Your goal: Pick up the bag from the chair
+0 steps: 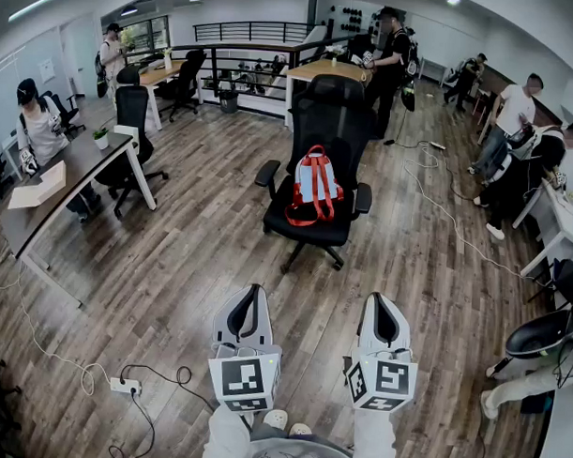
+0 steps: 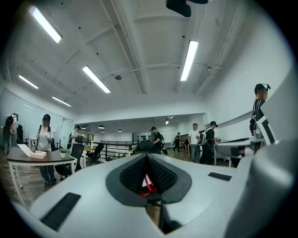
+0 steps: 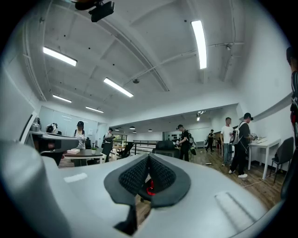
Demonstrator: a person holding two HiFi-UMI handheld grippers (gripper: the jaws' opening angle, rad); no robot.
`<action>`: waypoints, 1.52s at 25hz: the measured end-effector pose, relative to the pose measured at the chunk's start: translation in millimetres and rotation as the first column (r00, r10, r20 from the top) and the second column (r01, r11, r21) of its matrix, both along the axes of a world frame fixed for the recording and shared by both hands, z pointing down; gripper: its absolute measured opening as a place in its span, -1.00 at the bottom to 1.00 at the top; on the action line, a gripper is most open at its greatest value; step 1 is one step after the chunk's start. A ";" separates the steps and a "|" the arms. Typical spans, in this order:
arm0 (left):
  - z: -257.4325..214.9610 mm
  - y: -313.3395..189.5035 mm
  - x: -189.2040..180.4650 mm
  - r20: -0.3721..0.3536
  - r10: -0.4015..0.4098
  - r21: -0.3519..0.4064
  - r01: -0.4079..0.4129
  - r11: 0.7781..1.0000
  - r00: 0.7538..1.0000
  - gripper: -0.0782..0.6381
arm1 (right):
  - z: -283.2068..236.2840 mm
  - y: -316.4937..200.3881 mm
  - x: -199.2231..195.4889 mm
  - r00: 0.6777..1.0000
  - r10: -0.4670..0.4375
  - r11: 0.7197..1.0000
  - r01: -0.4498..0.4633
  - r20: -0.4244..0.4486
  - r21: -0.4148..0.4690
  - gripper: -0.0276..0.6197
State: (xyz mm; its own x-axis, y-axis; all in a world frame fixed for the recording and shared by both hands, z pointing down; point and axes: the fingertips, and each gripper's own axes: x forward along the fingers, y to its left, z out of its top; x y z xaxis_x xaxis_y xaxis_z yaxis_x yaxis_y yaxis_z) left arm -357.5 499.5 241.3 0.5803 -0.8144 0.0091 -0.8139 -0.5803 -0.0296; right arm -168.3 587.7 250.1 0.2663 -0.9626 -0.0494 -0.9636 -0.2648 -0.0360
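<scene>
The bag (image 1: 313, 189) sits on the chair (image 1: 310, 229) at frame centre, its far side hidden. The left tongs (image 1: 255, 294) and right tongs (image 1: 377, 301), bottom centre, are pressed together, empty.

Red and pale-blue bag (image 1: 313, 189): soft matt cloth. Black chair (image 1: 333, 117): mesh back. Brown plank floor (image 1: 192, 258): wood, faint sheen. The left gripper (image 1: 252, 295) and right gripper (image 1: 382, 302) are smooth grey plastic with rough black pads (image 2: 132, 175).

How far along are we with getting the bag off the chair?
Nothing done: the bag sits on the chair, untouched. Both the left gripper and right gripper hang well short of it, jaws together and empty. Remaining: approach, open, grasp, lift.
</scene>
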 end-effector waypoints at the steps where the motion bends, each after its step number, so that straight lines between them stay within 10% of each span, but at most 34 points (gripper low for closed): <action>1: -0.1 -0.9 -1.1 0.001 0.001 -0.001 -0.001 1.000 1.000 -0.77 | 0.1 -0.6 -0.7 1.000 0.002 1.000 -0.002 0.001 0.000 -0.88; 24: 19.4 -61.2 2.3 0.021 0.044 -0.018 -0.044 0.999 0.999 -0.77 | 28.2 -59.3 -0.3 0.999 0.040 0.999 -0.039 0.030 -0.029 -0.88; 38: 46.3 -168.7 63.3 0.045 0.004 -0.057 -0.002 0.998 0.999 -0.76 | 57.7 -168.6 75.5 0.998 0.037 0.997 -0.033 0.057 -0.065 -0.88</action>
State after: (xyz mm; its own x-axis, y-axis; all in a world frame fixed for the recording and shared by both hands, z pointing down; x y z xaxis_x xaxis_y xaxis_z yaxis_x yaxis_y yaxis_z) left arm -294.2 330.8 287.6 0.5806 -0.8101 0.0815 -0.8108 -0.5844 -0.0330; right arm -92.8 419.1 307.8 0.3003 -0.9534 0.0287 -0.9506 -0.3016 -0.0739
